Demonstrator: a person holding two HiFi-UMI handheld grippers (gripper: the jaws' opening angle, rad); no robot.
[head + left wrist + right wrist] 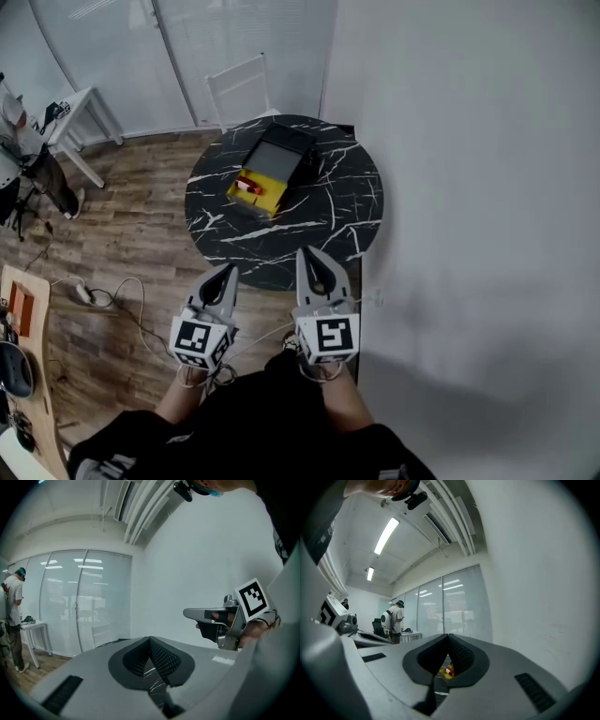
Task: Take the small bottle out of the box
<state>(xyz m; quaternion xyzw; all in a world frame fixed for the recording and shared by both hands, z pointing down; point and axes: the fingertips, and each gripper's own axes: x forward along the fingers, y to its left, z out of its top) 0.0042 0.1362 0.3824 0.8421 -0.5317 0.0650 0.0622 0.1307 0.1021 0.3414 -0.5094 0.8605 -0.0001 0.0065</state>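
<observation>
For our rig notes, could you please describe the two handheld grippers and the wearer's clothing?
The left gripper and right gripper are light grey, tapering to points, with dark textured pads inside. Each carries a white cube with black square markers. Thin pale cables trail behind. The person wears a black top.

Hand-held grippers: 2, left hand-held gripper (228, 270) and right hand-held gripper (308, 252) | bench (330, 202): 1 | box (274, 167): 1 | small bottle (247, 187): 1 | chair (239, 87): 1
</observation>
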